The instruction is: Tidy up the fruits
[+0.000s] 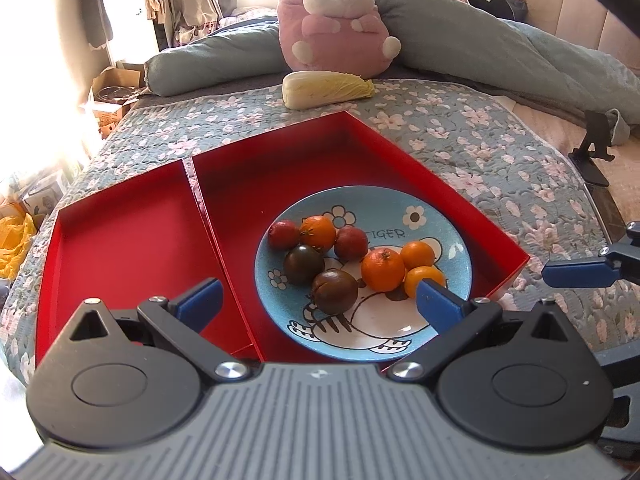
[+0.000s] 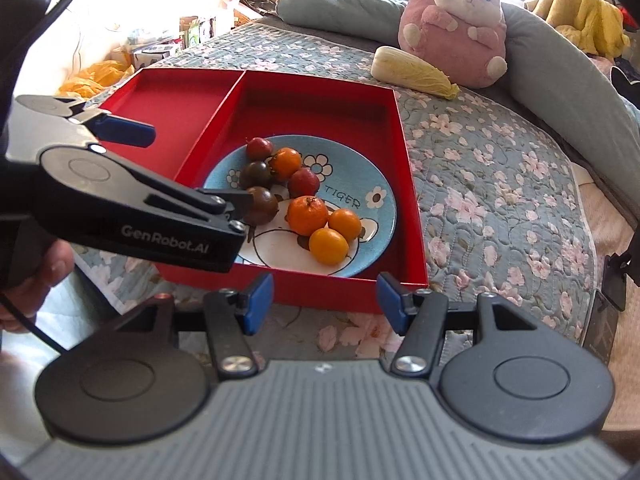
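Note:
A blue cartoon plate point(image 1: 448, 312) point(image 2: 372, 224) lies in the right compartment of a red two-part tray point(image 1: 120, 248) point(image 2: 168, 104). On it are several oranges point(image 1: 383, 269) point(image 2: 307, 216), two dark tomatoes point(image 1: 335, 292) point(image 2: 262, 205) and two red tomatoes point(image 1: 350, 243) point(image 2: 303, 182). My left gripper point(image 1: 318, 302) is open above the plate's near side, over a dark tomato, and holds nothing; it also shows in the right wrist view point(image 2: 192, 168). My right gripper point(image 2: 324, 302) is open and empty, just outside the tray's near wall; one of its fingers point(image 1: 580, 273) shows in the left wrist view.
The tray sits on a floral quilt point(image 1: 460, 140) point(image 2: 500, 168). A napa cabbage point(image 1: 326, 89) point(image 2: 414, 72) and a pink plush point(image 1: 336, 24) point(image 2: 460, 24) lie behind it. A phone stand point(image 1: 592, 148) is at the right. The tray's left compartment holds nothing.

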